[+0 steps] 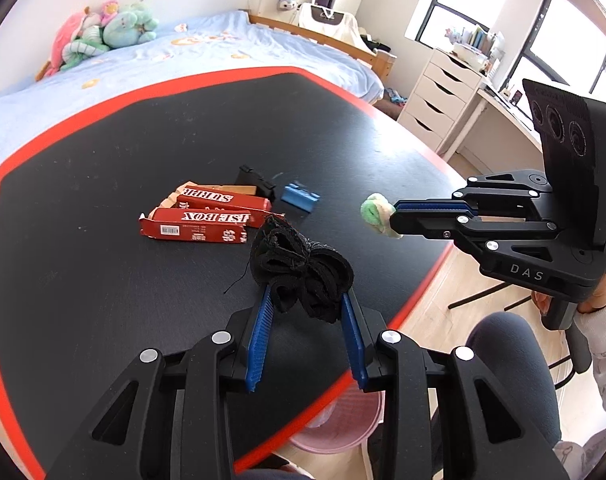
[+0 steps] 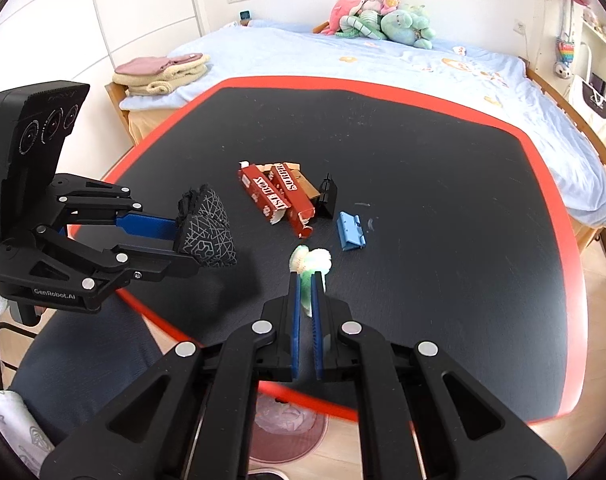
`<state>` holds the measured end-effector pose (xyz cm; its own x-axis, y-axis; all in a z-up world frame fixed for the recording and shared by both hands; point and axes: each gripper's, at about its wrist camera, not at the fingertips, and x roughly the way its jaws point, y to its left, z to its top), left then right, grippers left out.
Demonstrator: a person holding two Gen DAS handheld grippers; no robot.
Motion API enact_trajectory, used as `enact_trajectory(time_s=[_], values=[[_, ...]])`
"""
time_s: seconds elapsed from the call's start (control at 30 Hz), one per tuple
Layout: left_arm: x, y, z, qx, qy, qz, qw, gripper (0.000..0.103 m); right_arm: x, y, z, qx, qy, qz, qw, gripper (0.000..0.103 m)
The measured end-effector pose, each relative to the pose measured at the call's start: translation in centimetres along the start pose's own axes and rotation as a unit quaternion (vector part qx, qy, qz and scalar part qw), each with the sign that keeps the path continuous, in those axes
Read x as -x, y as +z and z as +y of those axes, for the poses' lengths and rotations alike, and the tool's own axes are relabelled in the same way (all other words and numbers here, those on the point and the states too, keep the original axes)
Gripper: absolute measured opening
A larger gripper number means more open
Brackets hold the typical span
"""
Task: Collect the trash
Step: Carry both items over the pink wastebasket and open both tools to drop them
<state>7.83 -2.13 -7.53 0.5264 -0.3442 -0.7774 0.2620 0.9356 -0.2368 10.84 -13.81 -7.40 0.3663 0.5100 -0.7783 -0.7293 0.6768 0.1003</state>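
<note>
My left gripper [image 1: 305, 296] is shut on a crumpled black sock [image 1: 299, 270] and holds it above the table's near edge; the black sock with a grey line pattern [image 2: 207, 232] also shows in the right wrist view. My right gripper [image 2: 306, 276] is shut on a green and white crumpled wad [image 2: 311, 262], which also shows in the left wrist view [image 1: 377, 212]. A pink trash bin [image 1: 339, 420] stands on the floor below the table edge, partly hidden; it also shows in the right wrist view [image 2: 289, 436].
On the black table with a red rim [image 1: 103, 300] lie two torn red boxes [image 1: 207, 220], a small blue piece [image 1: 301, 196] and a small black piece [image 1: 255, 182]. A bed with plush toys [image 2: 383, 20] is behind. White drawers [image 1: 439, 96] stand at the right.
</note>
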Motion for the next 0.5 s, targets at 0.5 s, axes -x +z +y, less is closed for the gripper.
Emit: enact_trajectory(time_s=[0.5], values=[[2.4,-3.1,-4.6,-0.034,0.002,0.003,0.9994,0.033,5.8,-5.7,2.8,-0.037,0.009,-0.009,0.999,0.005]])
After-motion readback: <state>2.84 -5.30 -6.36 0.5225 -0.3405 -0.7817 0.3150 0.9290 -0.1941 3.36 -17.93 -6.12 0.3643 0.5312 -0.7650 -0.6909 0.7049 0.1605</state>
